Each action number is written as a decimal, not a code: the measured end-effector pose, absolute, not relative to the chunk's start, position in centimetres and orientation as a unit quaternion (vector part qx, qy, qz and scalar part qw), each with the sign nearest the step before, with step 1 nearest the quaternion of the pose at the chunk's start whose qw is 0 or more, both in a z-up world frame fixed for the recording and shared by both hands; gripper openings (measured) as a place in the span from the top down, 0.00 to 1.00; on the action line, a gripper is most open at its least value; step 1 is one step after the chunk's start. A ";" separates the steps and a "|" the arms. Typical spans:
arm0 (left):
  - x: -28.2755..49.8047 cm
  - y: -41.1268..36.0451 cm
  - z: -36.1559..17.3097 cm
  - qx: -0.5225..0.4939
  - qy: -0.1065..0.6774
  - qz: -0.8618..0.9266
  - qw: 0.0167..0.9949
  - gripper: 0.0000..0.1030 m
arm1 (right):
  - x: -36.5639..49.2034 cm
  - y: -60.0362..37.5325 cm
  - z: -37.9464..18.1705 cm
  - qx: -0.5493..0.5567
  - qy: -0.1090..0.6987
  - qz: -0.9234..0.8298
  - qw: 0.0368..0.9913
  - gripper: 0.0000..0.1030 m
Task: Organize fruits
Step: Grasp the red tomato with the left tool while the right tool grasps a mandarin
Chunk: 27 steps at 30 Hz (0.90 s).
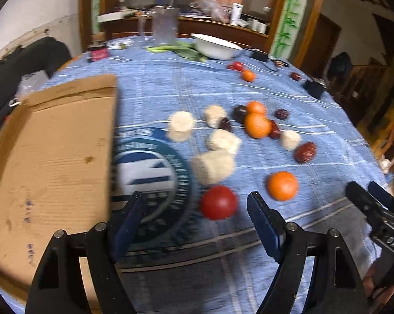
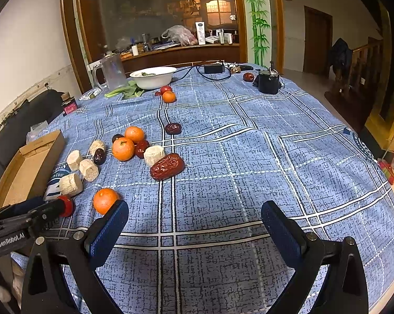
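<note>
Both claws tilted down: left claw (image 1: 197, 204) astride tomato (image 1: 218, 202).

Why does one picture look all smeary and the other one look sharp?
In the left wrist view the red tomato, the pale chunks and the cardboard box are smeared by motion blur. In the right wrist view the same tomato, the big red date and the tablecloth lines are crisp. Both views bend straight lines near the edges, and dark corners frame them.

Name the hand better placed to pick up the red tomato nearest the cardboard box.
Left. The left gripper is open with the red tomato just ahead between its fingers; the right gripper faces bare cloth, away from it.
</note>
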<state>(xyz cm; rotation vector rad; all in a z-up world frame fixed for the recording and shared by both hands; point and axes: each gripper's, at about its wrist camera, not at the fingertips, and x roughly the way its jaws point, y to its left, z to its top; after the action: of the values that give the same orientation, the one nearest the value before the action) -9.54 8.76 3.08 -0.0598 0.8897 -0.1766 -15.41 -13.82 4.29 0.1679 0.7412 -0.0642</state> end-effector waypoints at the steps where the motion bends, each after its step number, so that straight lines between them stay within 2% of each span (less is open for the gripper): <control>1: -9.7 9.3 3.3 -0.035 0.429 -0.087 0.899 0.23 | -15.4 -13.8 4.3 0.083 0.362 -0.031 0.928 0.01; 9: -11.1 7.4 3.9 -0.012 0.412 -0.154 0.898 0.25 | -14.6 -11.6 5.7 0.064 0.358 0.033 0.931 0.01; 12: -10.9 7.1 3.7 -0.019 0.417 -0.169 0.893 0.49 | -14.0 -10.3 6.2 0.070 0.359 0.095 0.926 0.06; 13: -10.9 7.1 3.7 -0.022 0.418 -0.170 0.892 0.52 | -13.6 -10.0 6.2 0.072 0.363 0.111 0.923 0.12; 14: -10.8 7.3 3.7 -0.024 0.419 -0.169 0.892 0.52 | -13.2 -9.6 6.1 0.075 0.369 0.125 0.918 0.20; 16: -10.6 7.6 3.6 -0.028 0.419 -0.165 0.892 0.52 | -12.2 -9.0 5.6 0.083 0.383 0.147 0.908 0.26; 22: -10.5 7.2 3.2 -0.021 0.423 -0.175 0.889 0.52 | -10.0 -7.9 3.5 0.088 0.427 0.167 0.885 0.32; 27: -10.1 7.2 2.7 -0.022 0.431 -0.177 0.885 0.52 | -8.9 -7.8 1.9 0.102 0.455 0.176 0.867 0.44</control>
<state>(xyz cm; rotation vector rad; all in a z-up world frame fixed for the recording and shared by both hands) -10.11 7.20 2.66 -0.0459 0.8966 -0.3692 -8.92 -7.79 1.93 0.2131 0.9536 0.3695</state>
